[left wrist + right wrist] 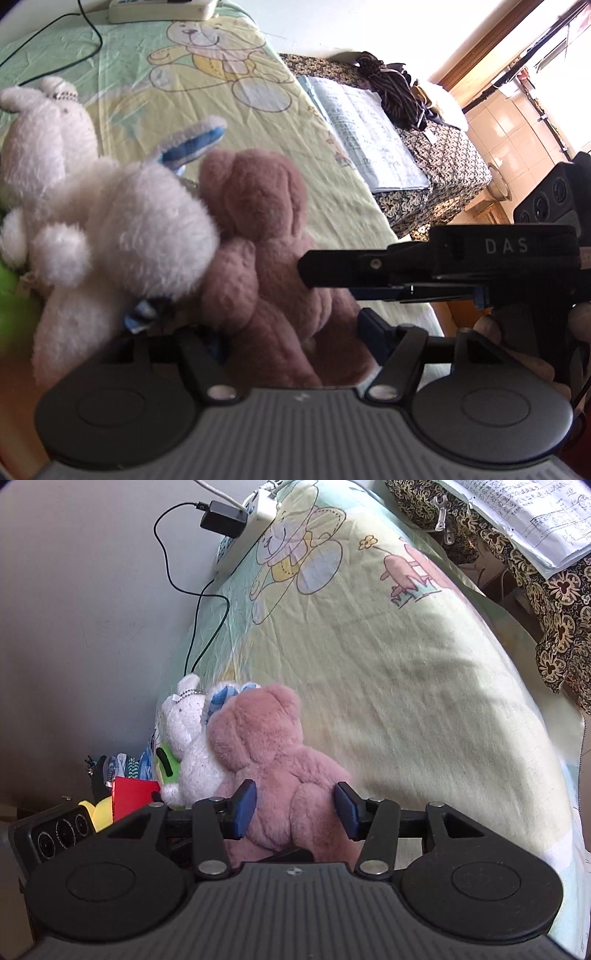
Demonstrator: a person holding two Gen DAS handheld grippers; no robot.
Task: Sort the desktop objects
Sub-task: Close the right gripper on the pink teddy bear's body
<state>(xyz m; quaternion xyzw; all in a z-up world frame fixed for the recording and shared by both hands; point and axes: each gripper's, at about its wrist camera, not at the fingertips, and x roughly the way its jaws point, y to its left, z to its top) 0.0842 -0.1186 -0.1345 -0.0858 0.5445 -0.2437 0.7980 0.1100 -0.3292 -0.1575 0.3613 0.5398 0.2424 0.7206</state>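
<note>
1. Toys sit in a pile on the bench, which is covered by a cartoon sheet. The pile is at the lower left of the right wrist view, against the wall.
2. The pile has a pink bear, a white bunny with blue-lined ears, and a second white plush behind it. All three touch each other.
3. Green, red and yellow items lie left of the pile. What they are cannot be told.
4. A power strip and a black charger with its cord sit at the far top edge of the bench.
5. An open notebook lies on a floral cloth beside the bench, upper right.
6. Right gripper: the bear's lower body sits between the jaws, back towards the camera.
7. The right jaws are spread about as wide as the bear's hips. The blue pads stand at the fur on both sides with no visible squeeze.
8. Left gripper: the bear's legs lie between the jaws at bottom centre, and the bunny leans in from the left.
9. The left gripper's right-hand pad shows just beside the bear's leg. The other pad is hidden behind fur, so I cannot tell whether these jaws pinch the bear.
10. In the left wrist view the right gripper reaches in from the right edge, its tip near the bear's side.
</note>
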